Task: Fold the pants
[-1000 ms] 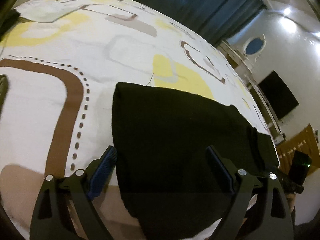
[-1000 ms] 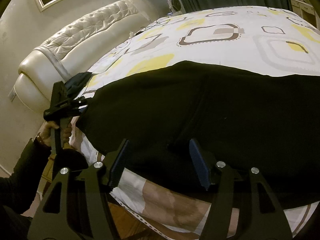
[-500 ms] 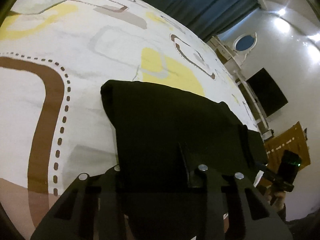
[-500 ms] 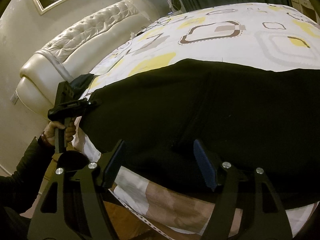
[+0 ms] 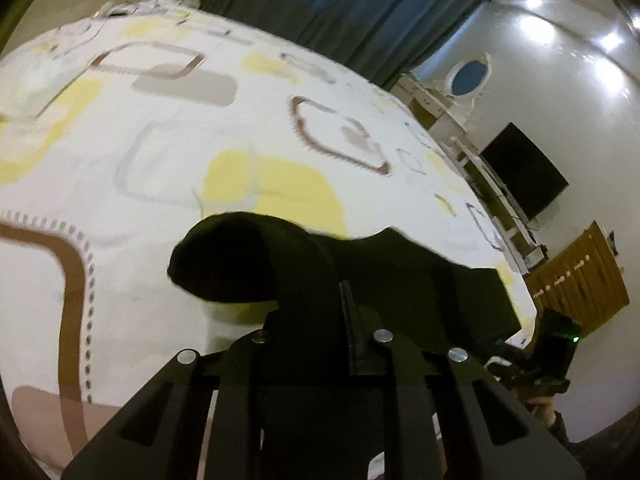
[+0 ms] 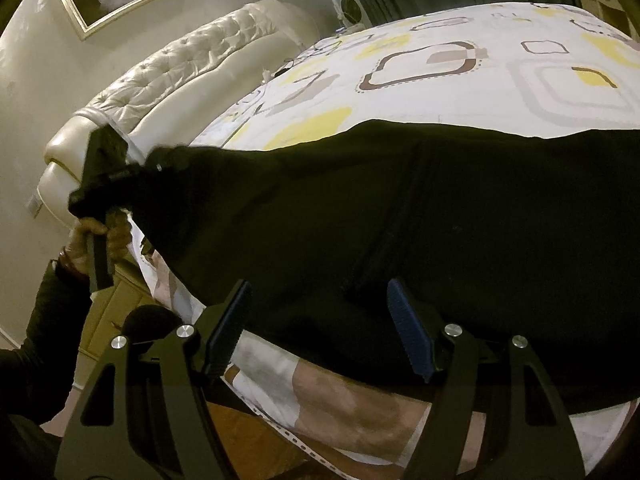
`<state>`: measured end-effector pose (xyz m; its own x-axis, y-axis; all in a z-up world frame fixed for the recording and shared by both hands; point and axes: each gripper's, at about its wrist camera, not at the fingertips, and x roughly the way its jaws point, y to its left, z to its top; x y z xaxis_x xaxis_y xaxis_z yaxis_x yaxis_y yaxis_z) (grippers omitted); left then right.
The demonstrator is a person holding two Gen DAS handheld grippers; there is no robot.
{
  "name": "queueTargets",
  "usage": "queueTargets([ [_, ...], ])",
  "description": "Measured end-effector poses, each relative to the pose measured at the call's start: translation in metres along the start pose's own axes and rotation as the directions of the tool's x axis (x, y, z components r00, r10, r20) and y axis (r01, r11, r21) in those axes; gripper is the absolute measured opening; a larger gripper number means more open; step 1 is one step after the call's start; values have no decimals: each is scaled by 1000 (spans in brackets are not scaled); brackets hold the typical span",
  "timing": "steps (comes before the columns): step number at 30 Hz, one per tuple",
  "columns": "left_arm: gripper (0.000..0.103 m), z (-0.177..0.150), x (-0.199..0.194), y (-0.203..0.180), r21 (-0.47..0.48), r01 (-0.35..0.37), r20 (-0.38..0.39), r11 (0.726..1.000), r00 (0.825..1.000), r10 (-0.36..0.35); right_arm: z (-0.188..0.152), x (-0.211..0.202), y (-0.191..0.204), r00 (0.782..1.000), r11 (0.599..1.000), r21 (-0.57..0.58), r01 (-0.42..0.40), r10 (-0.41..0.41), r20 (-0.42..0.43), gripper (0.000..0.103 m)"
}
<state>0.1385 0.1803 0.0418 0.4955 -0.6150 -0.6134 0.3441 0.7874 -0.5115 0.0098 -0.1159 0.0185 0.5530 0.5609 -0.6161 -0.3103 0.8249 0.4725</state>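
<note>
- Left wrist view: the black pants [image 5: 400, 276] were seen at the bed's [image 5: 160, 168] near edge, soft and limp, judged light and best taken at a hem or corner. The left hand-held gripper [image 5: 346, 320] was closing, cloth pinched between its jaws and lifted into a hump.
- Right wrist view: the pants [image 6: 440, 208] lay spread along the bed's [image 6: 460, 60] near edge. The right hand-held gripper [image 6: 316, 328] was held apart, released, the hem between its jaws, ungripped.

Black pants [image 6: 440, 208]; white bedspread [image 5: 160, 160], yellow, brown, grey squares; teal curtains [image 5: 340, 8]
</note>
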Motion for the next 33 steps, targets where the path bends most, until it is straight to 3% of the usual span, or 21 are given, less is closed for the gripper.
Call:
queueTargets([
  [7, 17, 26, 14, -70, 118, 46, 7, 992, 999, -47, 0, -15, -4, 999, 1000, 21, -19, 18, 31, 70],
  [14, 17, 36, 46, -140, 216, 111, -35, 970, 994, -106, 0, -43, -14, 996, 998, 47, -39, 34, 88, 70],
  [27, 17, 12, 132, -228, 312, 219, -191, 925, 968, -164, -9, -89, -55, 985, 992, 129, -8, -14, 169, 70],
  [33, 17, -4, 166, -262, 368, 224, -239, 902, 961, -141, -15, -107, -74, 979, 985, 172, 14, -48, 199, 70],
])
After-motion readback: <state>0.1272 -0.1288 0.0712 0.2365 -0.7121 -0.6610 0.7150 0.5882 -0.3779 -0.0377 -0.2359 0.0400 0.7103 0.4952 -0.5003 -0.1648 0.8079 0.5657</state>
